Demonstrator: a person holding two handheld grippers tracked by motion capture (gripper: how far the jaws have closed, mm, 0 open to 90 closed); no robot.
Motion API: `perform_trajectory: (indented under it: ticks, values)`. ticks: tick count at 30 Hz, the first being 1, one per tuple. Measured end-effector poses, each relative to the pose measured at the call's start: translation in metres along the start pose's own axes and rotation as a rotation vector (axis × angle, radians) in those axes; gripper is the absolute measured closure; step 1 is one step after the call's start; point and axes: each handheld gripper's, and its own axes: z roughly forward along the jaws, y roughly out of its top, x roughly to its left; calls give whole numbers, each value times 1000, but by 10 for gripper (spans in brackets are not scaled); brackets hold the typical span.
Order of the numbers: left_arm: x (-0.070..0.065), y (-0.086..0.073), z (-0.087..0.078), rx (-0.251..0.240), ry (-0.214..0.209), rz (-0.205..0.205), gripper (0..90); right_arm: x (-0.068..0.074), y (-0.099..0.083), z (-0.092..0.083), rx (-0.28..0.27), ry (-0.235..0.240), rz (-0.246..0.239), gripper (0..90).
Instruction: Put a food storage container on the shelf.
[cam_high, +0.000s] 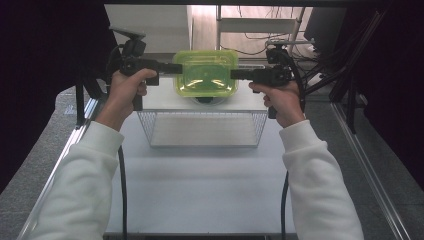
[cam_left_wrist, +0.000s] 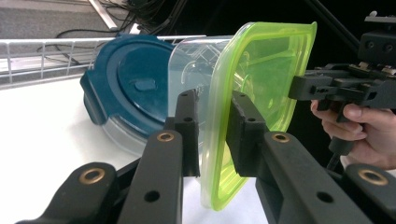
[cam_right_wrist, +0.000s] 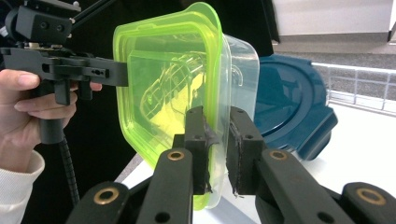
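Note:
A clear plastic container with a yellow-green lid (cam_high: 206, 74) hangs in the air over the white platform, held from both sides. My left gripper (cam_high: 177, 69) is shut on its left rim, and my right gripper (cam_high: 234, 75) is shut on the opposite rim. In the left gripper view the jaws (cam_left_wrist: 215, 116) pinch the lid's edge (cam_left_wrist: 266, 70), with the other gripper (cam_left_wrist: 299, 86) clamped at the far side. In the right gripper view the jaws (cam_right_wrist: 218, 126) squeeze the rim of the same container (cam_right_wrist: 163, 84), and the left gripper (cam_right_wrist: 123, 73) grips across from them.
A round clear container with a dark blue lid (cam_left_wrist: 135, 88) lies on the white platform (cam_high: 165, 100) under and behind the held one, tilted on its side (cam_right_wrist: 285, 107). A wire basket (cam_high: 202, 129) stands in front of the platform. A wire rail (cam_left_wrist: 42, 56) borders the far side.

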Motion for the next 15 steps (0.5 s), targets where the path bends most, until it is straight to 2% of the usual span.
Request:
perform_trajectory:
  ticks: [5,10,13,15]
  values:
    - [6,12,9,15,17,-22,763,-8,10,4,10,-8,25,792]
    - [18,17,20,48,27,-51,765,-23,14,15,32,-7,89,794]
    - [27,20,24,49,5,-78,760,-32,14,21,41,2,136,789]
    - [31,22,26,52,0,-93,755,-37,16,23,38,9,148,782]
